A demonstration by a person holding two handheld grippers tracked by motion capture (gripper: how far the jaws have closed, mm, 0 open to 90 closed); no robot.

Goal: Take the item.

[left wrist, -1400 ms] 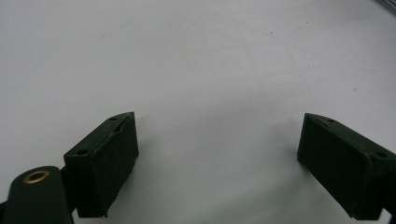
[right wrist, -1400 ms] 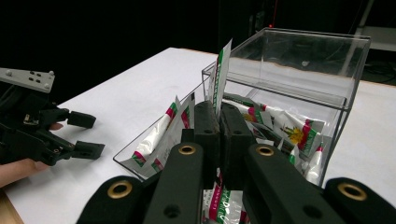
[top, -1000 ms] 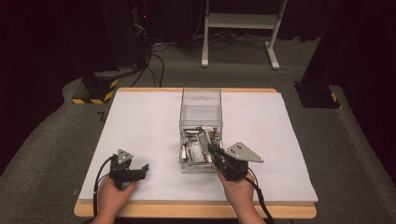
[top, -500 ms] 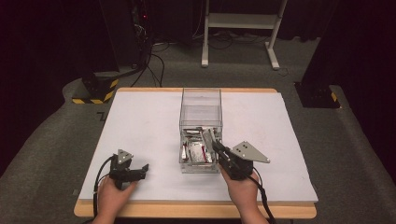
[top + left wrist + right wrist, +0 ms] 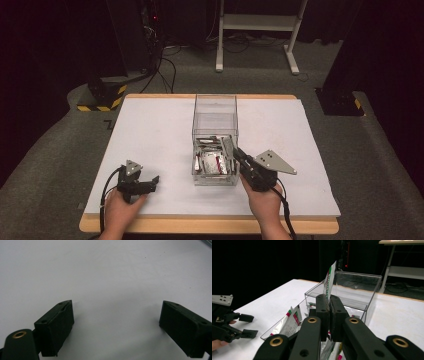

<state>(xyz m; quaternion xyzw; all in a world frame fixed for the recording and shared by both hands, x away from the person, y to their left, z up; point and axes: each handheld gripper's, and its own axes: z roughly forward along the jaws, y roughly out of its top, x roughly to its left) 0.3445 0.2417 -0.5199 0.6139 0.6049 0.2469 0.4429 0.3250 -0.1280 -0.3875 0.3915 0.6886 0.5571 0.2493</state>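
A clear plastic box (image 5: pixel 215 111) stands mid-table with its drawer (image 5: pixel 215 181) pulled toward me, holding several white, red and green packets (image 5: pixel 214 162). My right gripper (image 5: pixel 235 150) is over the drawer's right side, shut on one packet (image 5: pixel 329 281) that stands upright above its jaws. More packets (image 5: pixel 291 320) lie in the drawer below. My left gripper (image 5: pixel 153 182) rests low on the white table at the front left, open with nothing between its fingers (image 5: pixel 56 326). From the right gripper view it appears as the left gripper (image 5: pixel 247 325) far left.
The white table top (image 5: pixel 150 135) lies bare around the box. Beyond the far edge are dark floor, cables, a white table frame (image 5: pixel 260 30) and a black-and-yellow stand base (image 5: pixel 100 97).
My right gripper has drawn back toward me and to the right a little, lifting the packet out of the drawer. The left gripper has stayed put.
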